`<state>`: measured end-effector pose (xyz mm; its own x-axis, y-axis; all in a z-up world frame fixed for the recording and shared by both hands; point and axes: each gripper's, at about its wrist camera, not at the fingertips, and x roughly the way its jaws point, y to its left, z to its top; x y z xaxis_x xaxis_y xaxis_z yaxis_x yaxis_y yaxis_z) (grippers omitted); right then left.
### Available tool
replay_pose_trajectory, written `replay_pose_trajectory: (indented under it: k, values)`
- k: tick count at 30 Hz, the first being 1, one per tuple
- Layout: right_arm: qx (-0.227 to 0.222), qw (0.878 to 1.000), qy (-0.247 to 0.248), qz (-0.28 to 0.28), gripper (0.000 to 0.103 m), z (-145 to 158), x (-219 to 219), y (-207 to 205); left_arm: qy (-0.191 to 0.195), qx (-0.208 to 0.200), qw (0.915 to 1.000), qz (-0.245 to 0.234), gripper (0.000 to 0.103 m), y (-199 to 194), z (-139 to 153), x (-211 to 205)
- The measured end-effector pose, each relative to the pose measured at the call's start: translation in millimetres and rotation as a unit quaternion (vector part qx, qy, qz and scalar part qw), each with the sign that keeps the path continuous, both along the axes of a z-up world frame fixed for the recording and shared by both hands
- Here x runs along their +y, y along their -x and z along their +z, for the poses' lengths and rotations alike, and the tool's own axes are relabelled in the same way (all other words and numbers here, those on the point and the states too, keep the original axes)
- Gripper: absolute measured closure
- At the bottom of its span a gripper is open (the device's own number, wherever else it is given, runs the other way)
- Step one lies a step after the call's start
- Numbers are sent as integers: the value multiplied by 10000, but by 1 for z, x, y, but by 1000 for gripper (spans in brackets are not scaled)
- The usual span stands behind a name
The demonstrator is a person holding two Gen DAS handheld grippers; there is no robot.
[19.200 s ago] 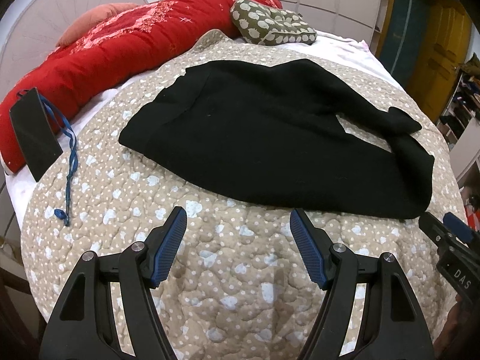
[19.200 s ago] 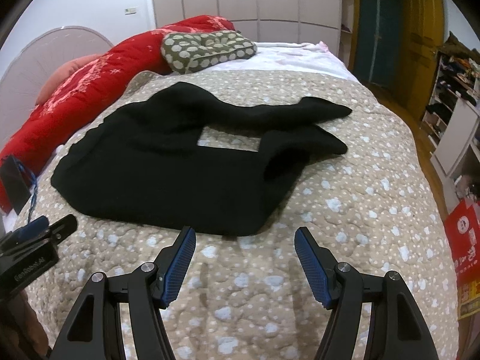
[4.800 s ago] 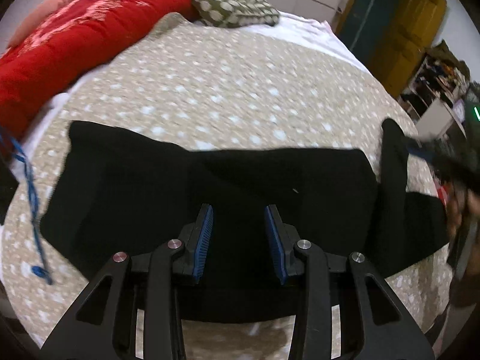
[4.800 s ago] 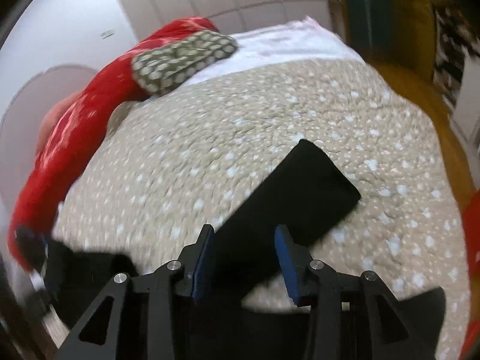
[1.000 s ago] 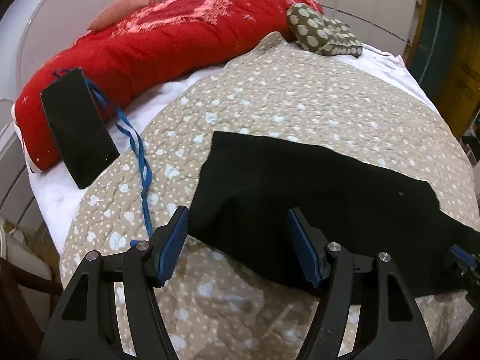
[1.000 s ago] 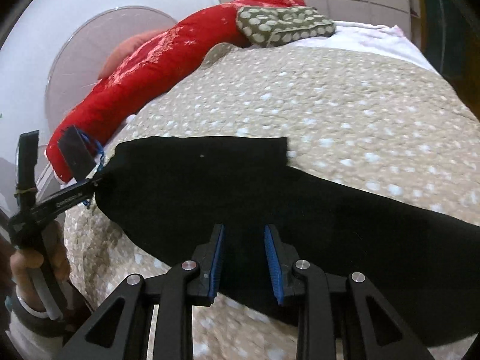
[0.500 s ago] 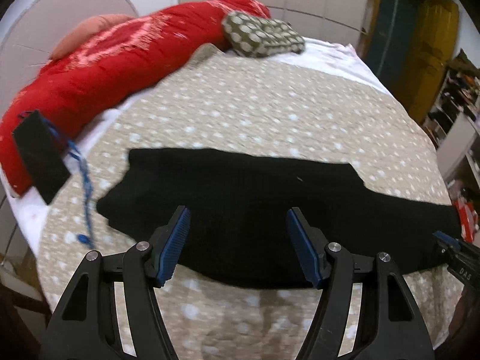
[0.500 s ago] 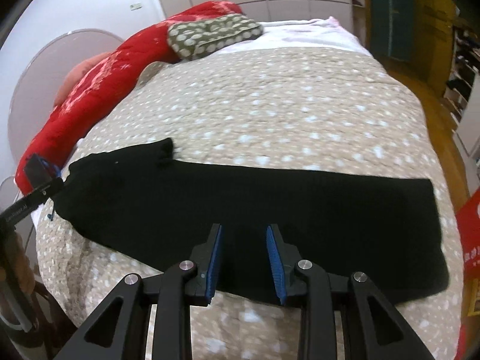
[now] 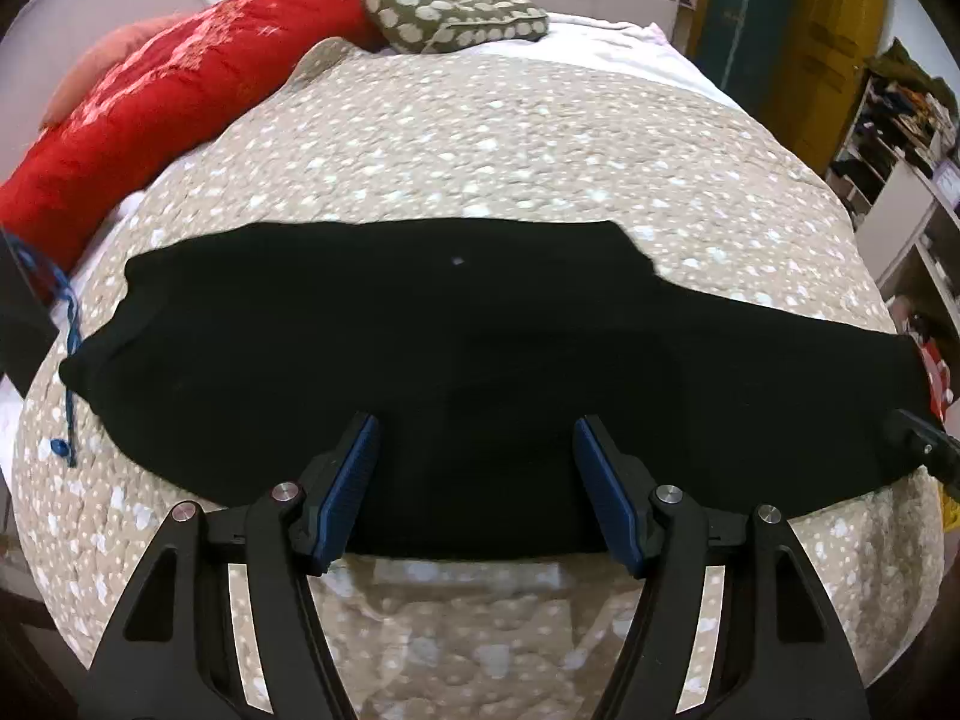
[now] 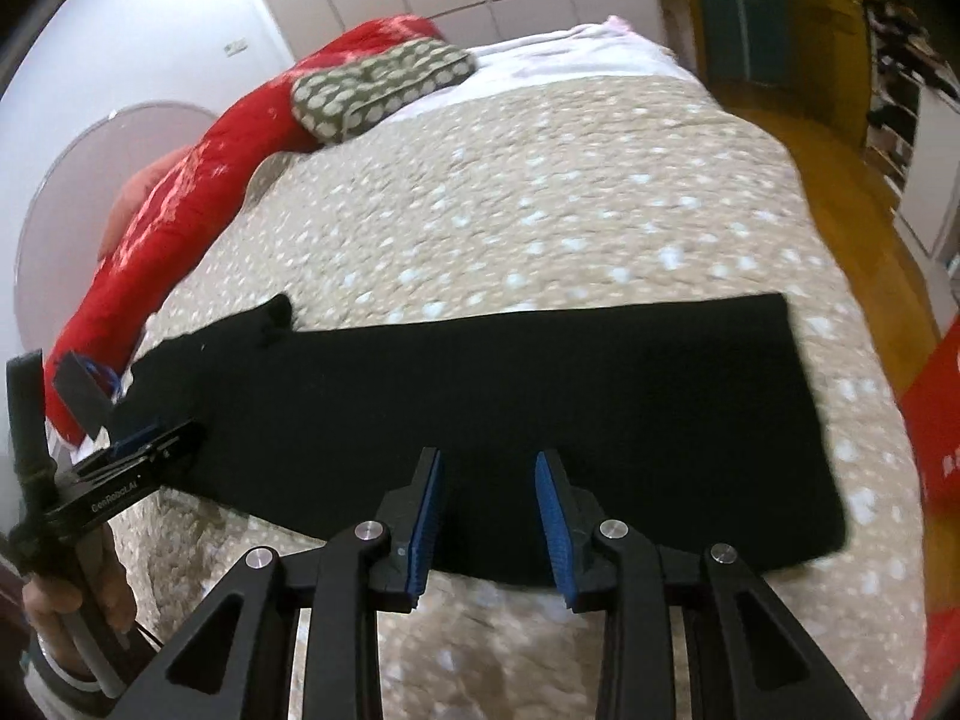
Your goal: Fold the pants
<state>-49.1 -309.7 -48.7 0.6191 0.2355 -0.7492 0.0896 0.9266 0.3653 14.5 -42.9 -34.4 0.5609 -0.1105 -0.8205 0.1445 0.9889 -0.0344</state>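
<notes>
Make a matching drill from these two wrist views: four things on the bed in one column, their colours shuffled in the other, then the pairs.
Things:
1. pants
2. quilt
3. rolled duvet
4. cushion

Colours:
A. olive with pale spots
B. black
C. red
D. beige with white specks

Pairs: 1-B, 2-D, 3-C, 4-A

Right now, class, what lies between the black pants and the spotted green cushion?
Only bare quilt lies between the pants and the cushion, clearest in the left wrist view.
</notes>
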Motion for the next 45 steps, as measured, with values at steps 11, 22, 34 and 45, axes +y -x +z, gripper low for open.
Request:
replay_pose_trajectory:
  k: [11,22,34,45]
  values:
    - [182,9993,11,-325,71,-12,-33,2,-121,19,9995,-280,36,-2,-3,-33]
    - [242,9990,-47,-361,65,-16,-44,19,-70,84,9973,-725,36,-7,-1,-66]
    - [197,9984,21,-532,65,-6,-62,39,-67,178,9910,-1322,36,-10,-4,-118]
    - [251,9961,-292,-795,60,-20,-86,61,486,718,9660,-2435,33,-24,1,-196]
